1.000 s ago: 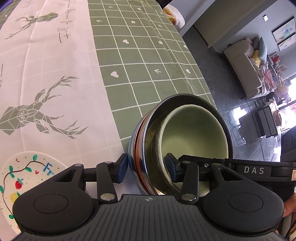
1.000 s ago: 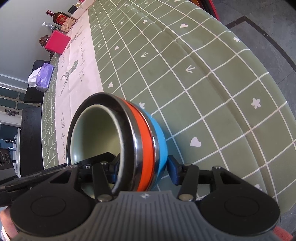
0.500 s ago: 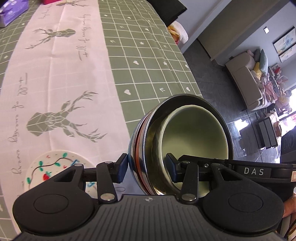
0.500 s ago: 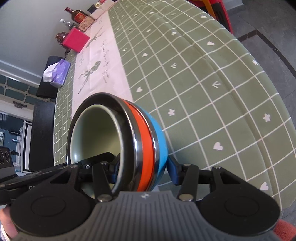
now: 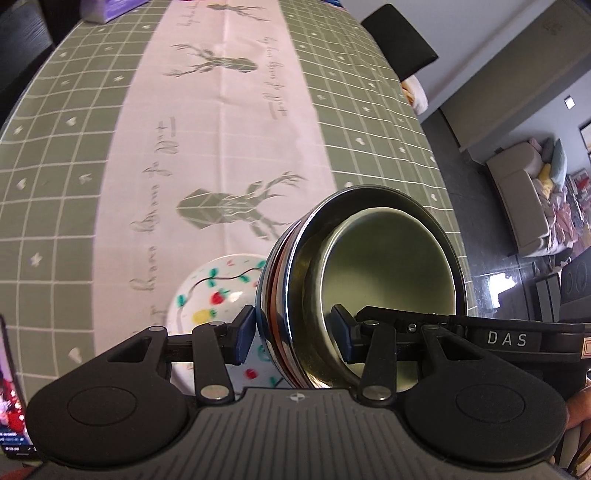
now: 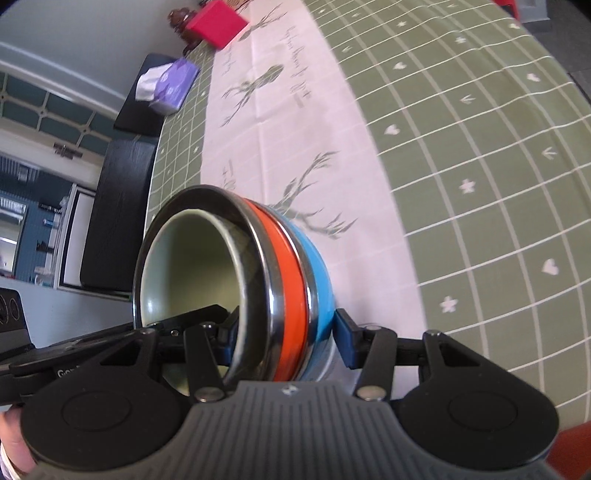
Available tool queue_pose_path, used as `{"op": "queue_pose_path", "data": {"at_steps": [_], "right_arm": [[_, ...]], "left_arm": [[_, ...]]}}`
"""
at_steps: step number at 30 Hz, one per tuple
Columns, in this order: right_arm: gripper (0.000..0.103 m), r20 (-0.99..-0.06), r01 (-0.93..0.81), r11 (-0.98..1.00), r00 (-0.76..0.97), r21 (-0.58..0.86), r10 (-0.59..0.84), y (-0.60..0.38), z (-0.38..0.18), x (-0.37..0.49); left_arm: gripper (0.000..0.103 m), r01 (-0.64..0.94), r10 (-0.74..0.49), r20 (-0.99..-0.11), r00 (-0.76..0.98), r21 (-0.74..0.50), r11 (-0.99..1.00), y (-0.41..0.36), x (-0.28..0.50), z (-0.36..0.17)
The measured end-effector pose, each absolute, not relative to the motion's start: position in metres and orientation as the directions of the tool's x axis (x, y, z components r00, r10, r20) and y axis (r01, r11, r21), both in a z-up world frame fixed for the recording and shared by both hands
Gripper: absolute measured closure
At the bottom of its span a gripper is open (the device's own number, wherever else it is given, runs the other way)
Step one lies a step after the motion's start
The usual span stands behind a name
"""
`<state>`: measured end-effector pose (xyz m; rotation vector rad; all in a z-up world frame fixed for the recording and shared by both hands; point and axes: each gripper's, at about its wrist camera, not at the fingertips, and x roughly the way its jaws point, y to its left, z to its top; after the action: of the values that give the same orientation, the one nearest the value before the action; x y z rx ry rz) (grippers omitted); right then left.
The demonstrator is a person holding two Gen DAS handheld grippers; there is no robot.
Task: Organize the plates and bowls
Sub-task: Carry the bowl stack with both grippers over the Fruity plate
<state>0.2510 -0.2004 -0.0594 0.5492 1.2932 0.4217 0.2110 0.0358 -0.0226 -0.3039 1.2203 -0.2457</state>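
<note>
Both hand-held grippers, left [image 5: 291,338] and right [image 6: 286,341], clench opposite rims of the nested bowl stack [image 5: 364,288], held above the worktop [image 5: 74,166] beside the painted plate [image 5: 212,295]. Keep both level; lower together, centred on the plate.

We are in a home, at a long dining table [image 5: 110,155] covered by a green grid-patterned cloth with small hearts and stars, and a pale runner [image 5: 229,122] printed with stags and script down its middle. Dark chairs [image 5: 400,40] stand at the table's edge. Beyond it, in the left wrist view, an open living area has a dark glossy tiled floor and a beige sofa [image 5: 524,206] piled with cushions. The right wrist view shows a purple tissue pack [image 6: 168,86] and a red box [image 6: 216,24] at the table's far end. A hand-painted plate [image 5: 210,291] sits on the runner.
</note>
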Motion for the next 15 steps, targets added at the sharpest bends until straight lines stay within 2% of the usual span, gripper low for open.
{"op": "queue_pose_path", "data": {"at_steps": [15], "right_arm": [[0.054,-0.811,-0.009,0.820,0.144,0.572,0.567,-0.156,-0.083,0.251]], "left_arm": [[0.053,-0.065,-0.358,-0.889,0.285,-0.390,0.918,0.078,0.200,-0.054]]}}
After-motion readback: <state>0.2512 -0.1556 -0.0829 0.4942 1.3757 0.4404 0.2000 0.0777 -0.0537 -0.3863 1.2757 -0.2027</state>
